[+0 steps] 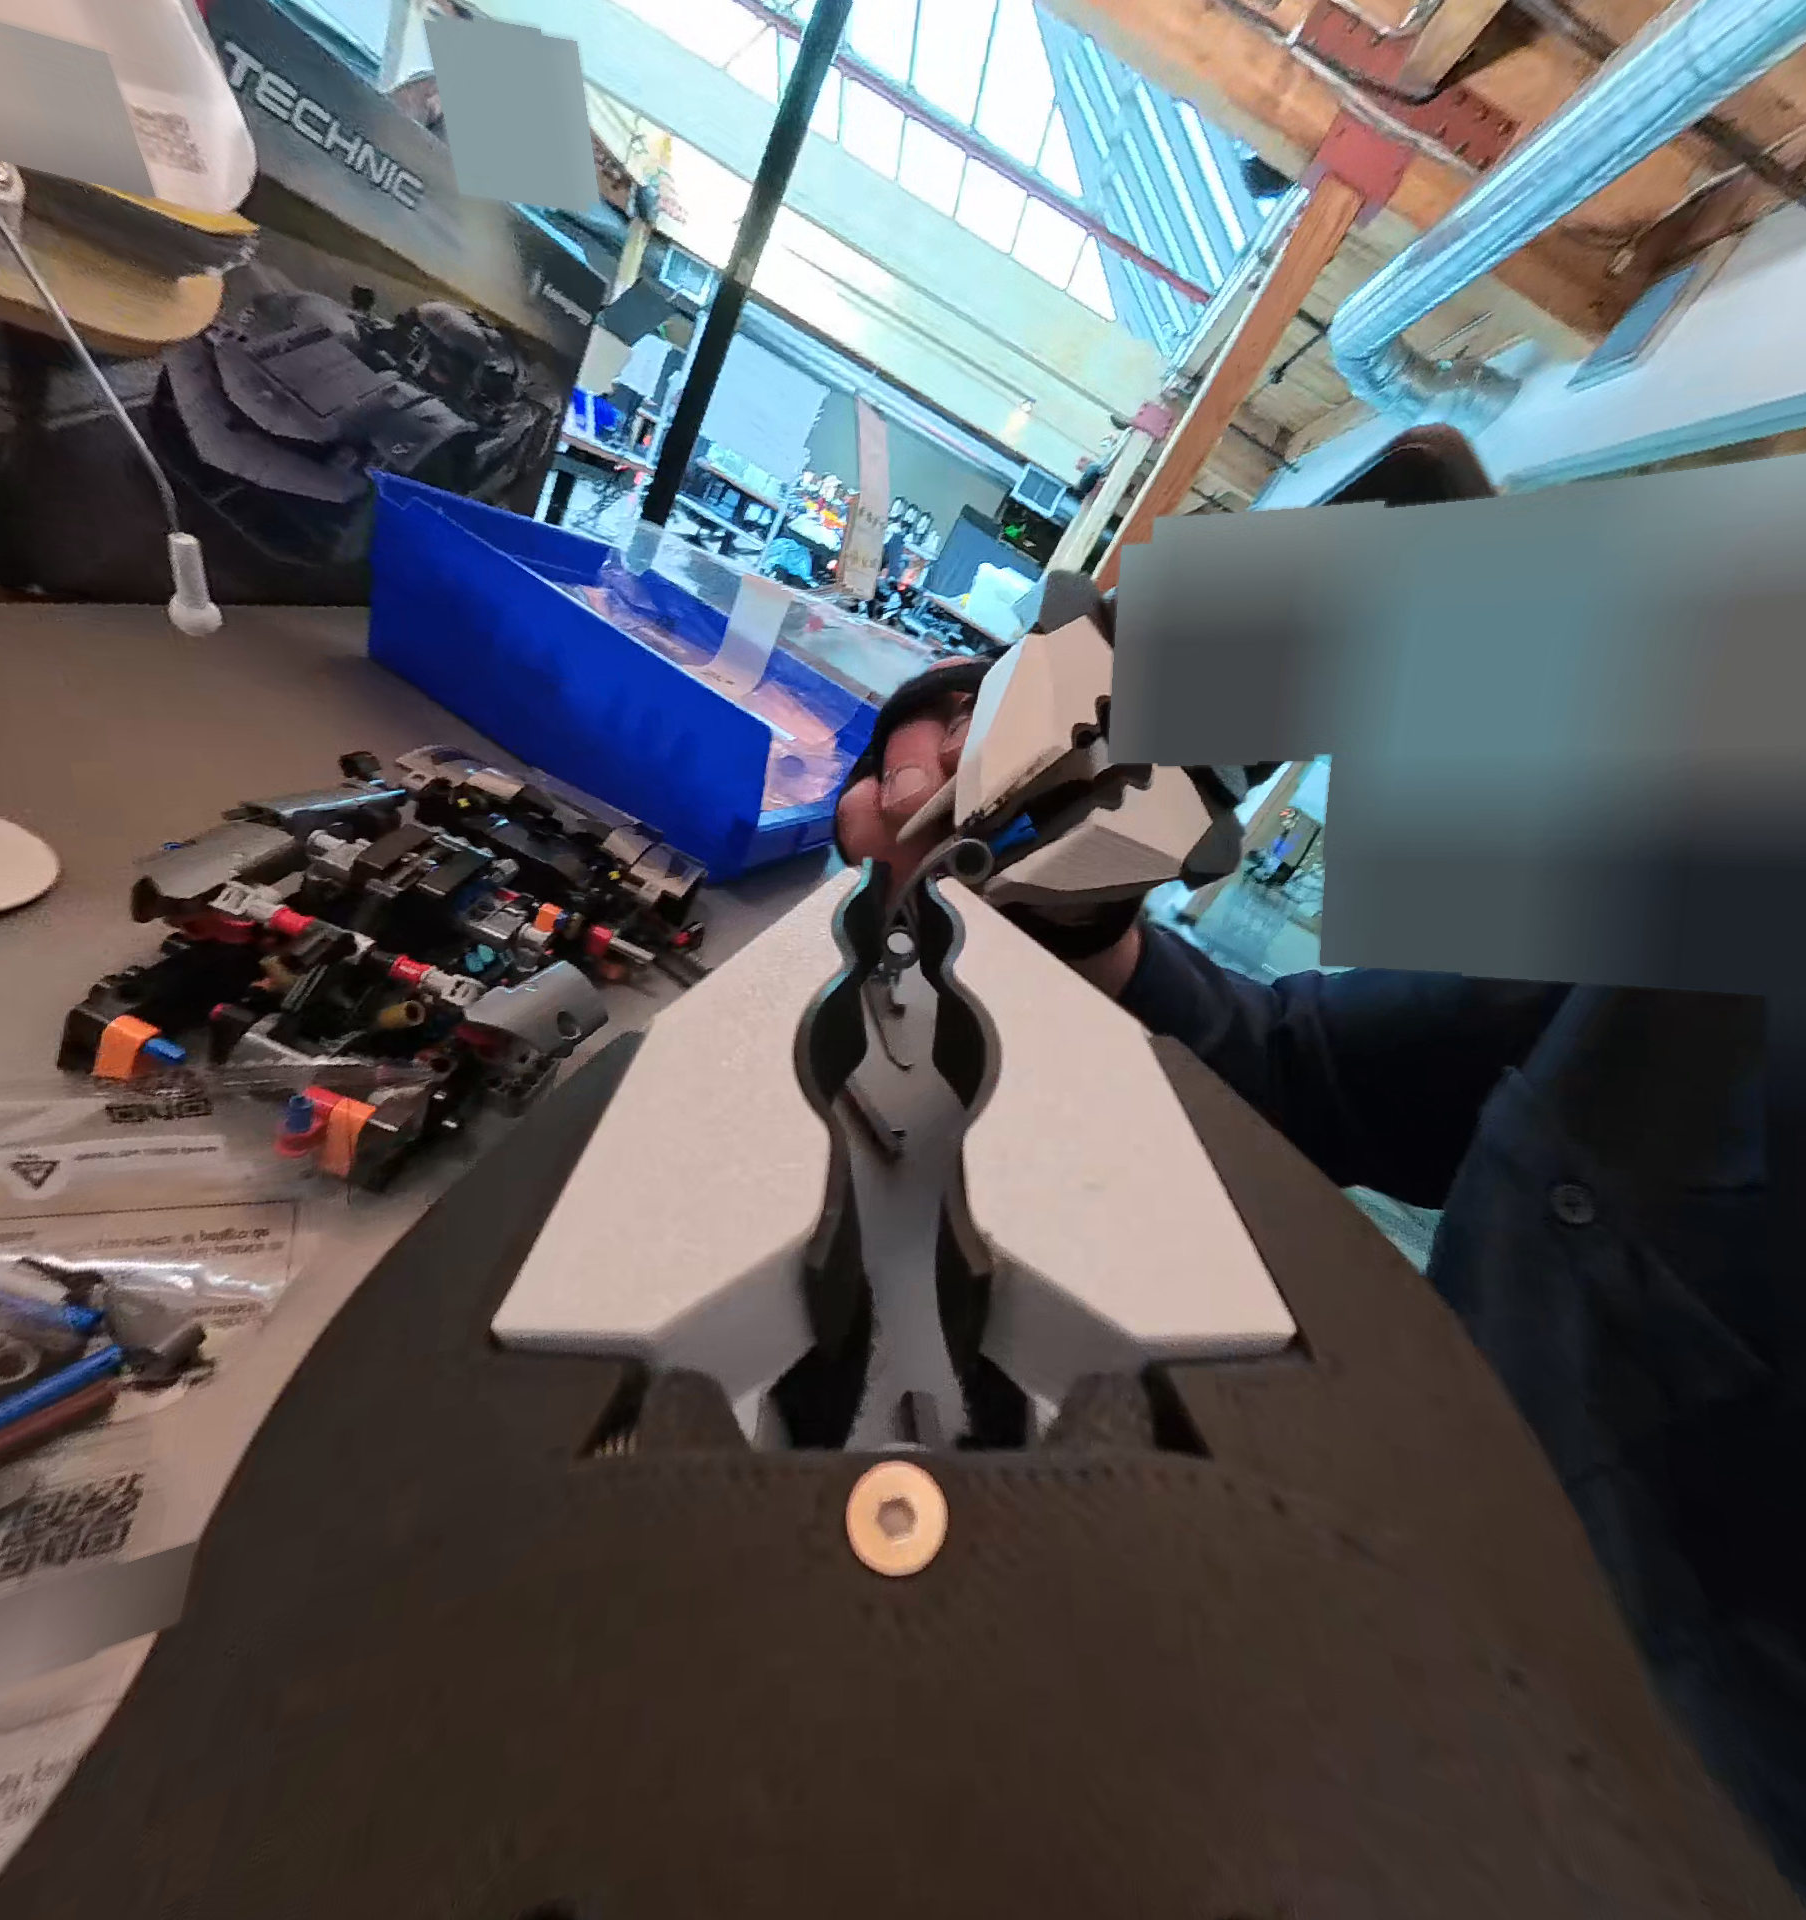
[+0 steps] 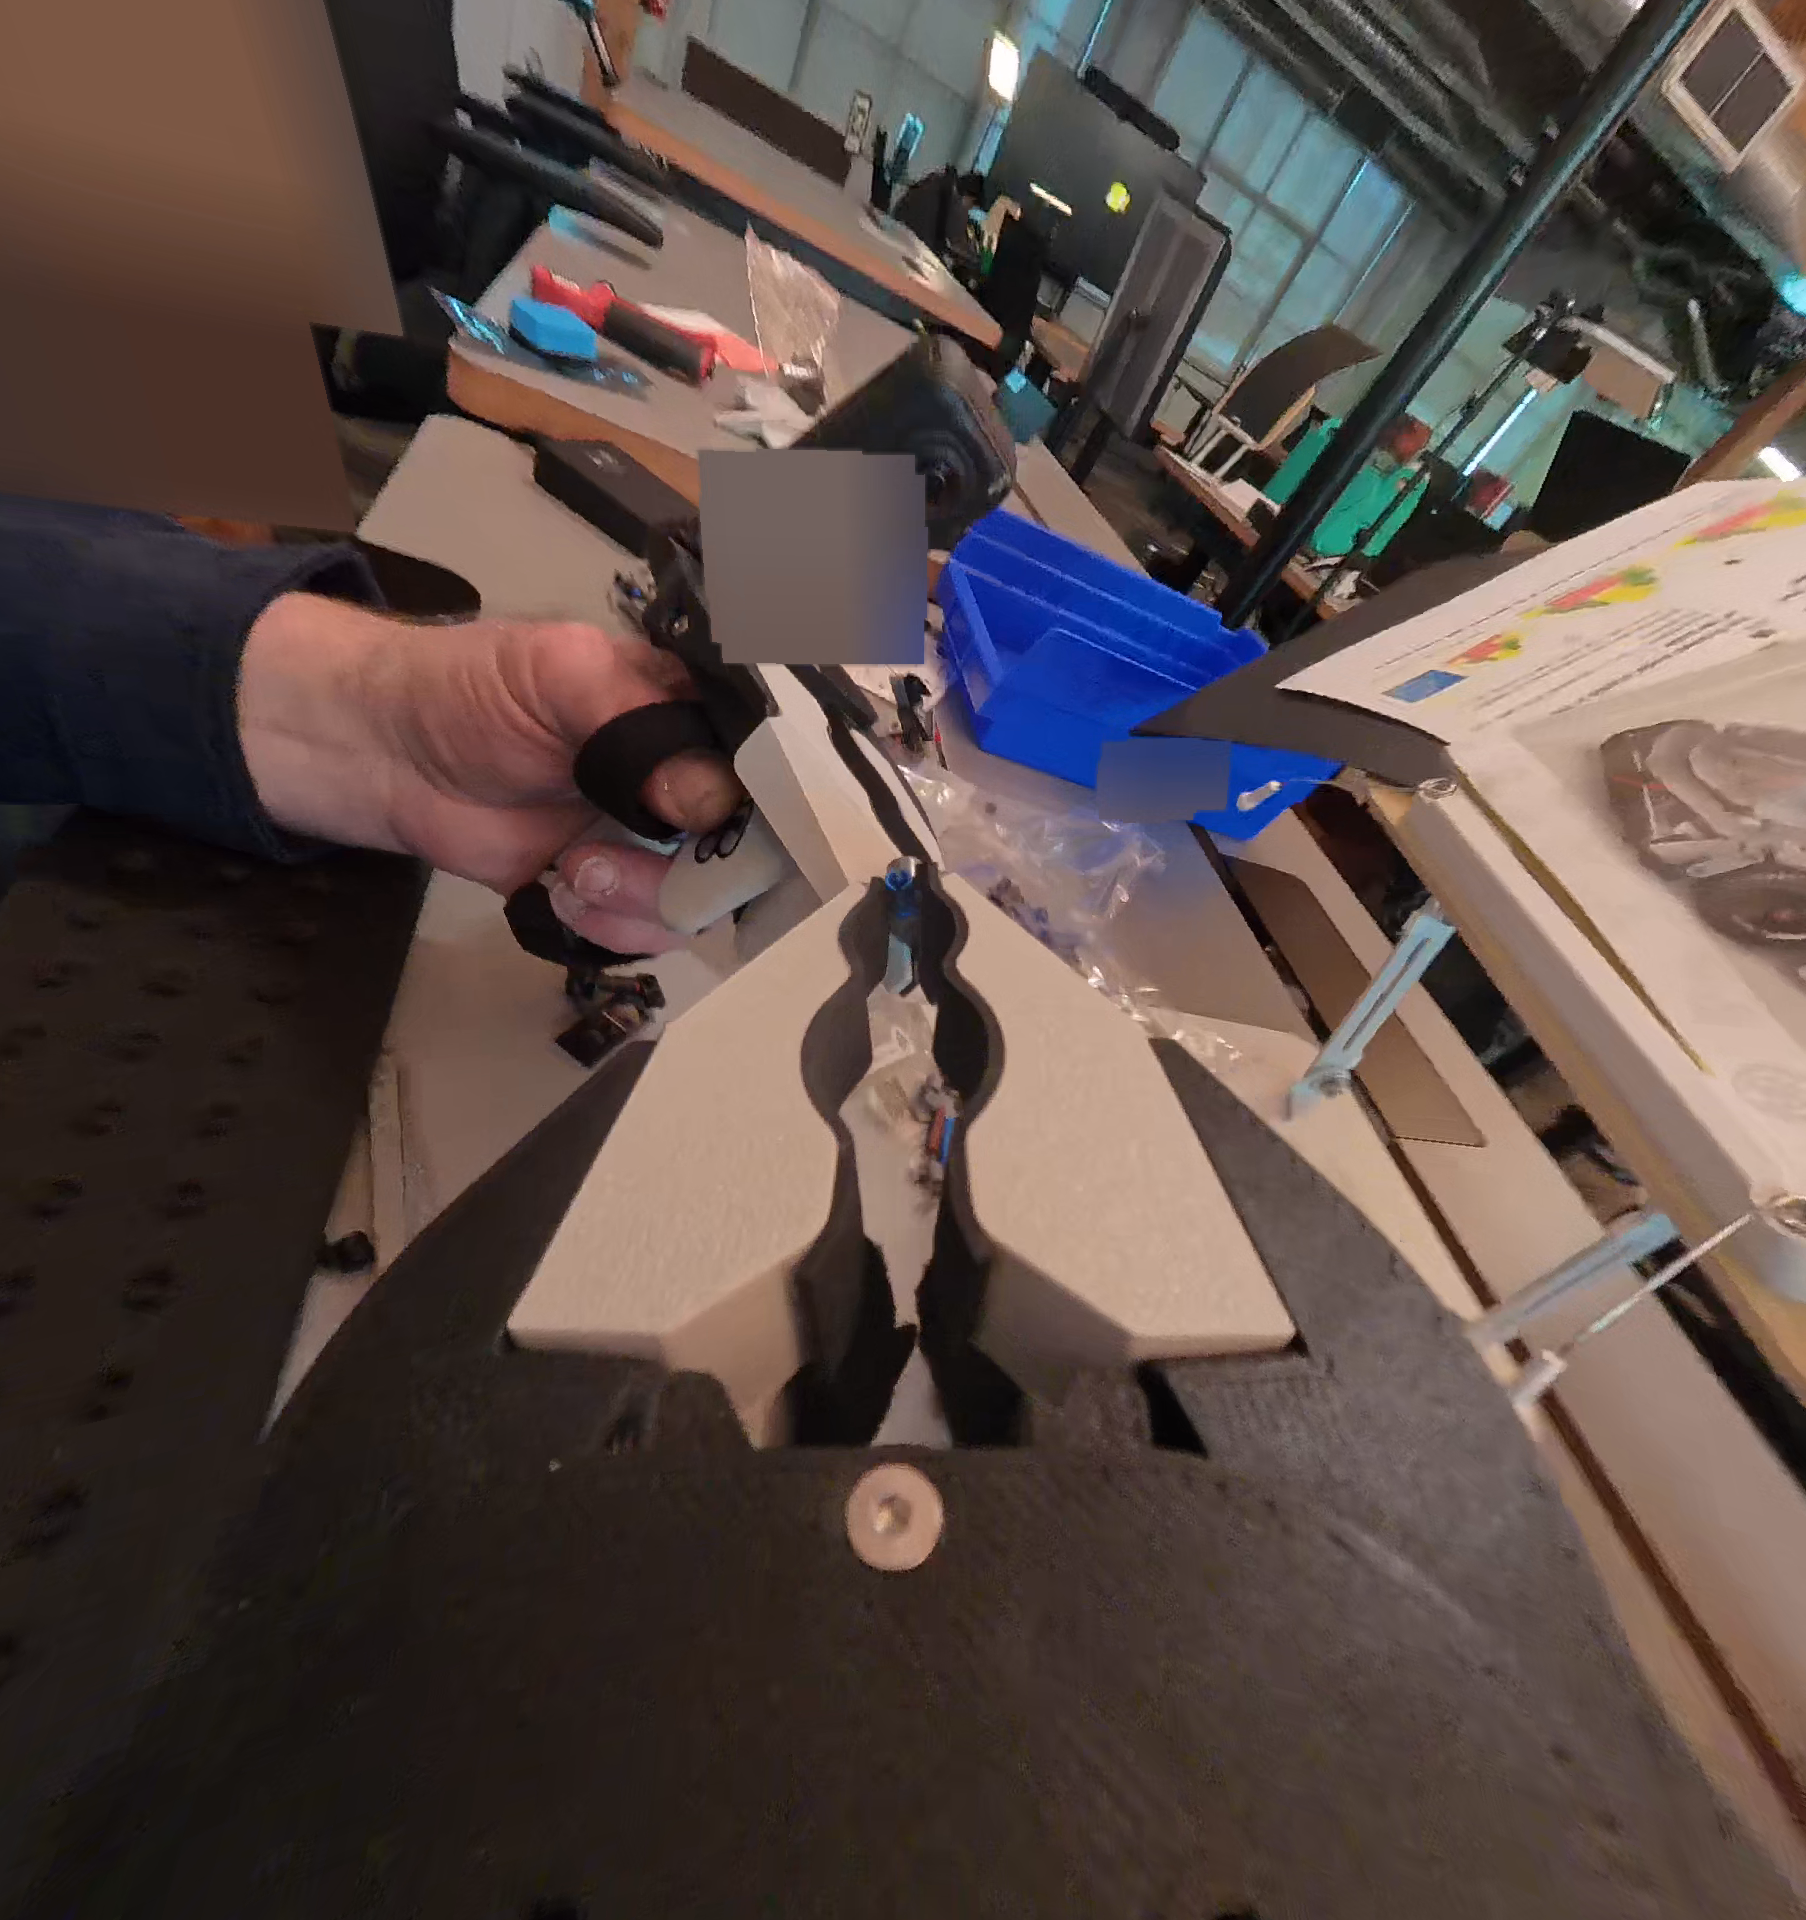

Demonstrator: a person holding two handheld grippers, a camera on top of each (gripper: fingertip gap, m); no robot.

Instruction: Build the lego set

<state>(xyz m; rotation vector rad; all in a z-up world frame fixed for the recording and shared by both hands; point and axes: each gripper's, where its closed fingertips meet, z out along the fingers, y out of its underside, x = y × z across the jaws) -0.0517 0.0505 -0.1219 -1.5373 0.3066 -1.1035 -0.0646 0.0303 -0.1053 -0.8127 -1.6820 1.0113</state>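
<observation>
**Risk of dropping or misaligning the small parts held in mid-air**

**State.** The right gripper (image 2: 904, 914) is narrowed onto a small grey-and-blue pin (image 2: 901, 920), pinched only at the fingertips. The left gripper (image 1: 899, 925) is likewise nearly closed, and a thin curved grey piece (image 1: 940, 868) sits at its tips; whether the piece is firmly clamped cannot be told from the left wrist view. Both grippers are raised above the bench (image 1: 151, 707) and their tips point at each other, close together. The part-built lego model (image 1: 359, 935) lies on the bench to the left, well apart from both grippers, with clear bags of loose parts (image 1: 68, 1299) beside it and a blue bin (image 1: 587, 665) behind. The instruction booklet (image 2: 1657, 727) stands propped at the right.

**Hazards.**

1. Pin slip. The pin is held by a short length at the very tips. A sideways push during mating would probably pivot it out of the grasp.
2. Misalignment. Both parts are small and carried by separate hands. An angular error between the 2 grippers would likely jam the pin rather than seat it.
3. Lost part. A dropped pin could fall among the crumpled clear wrapping (image 2: 1044, 862) below, where it would be hard to find.
4. Tip collision. The gripper tips are close, so a further approach may knock 1 part loose.
</observation>
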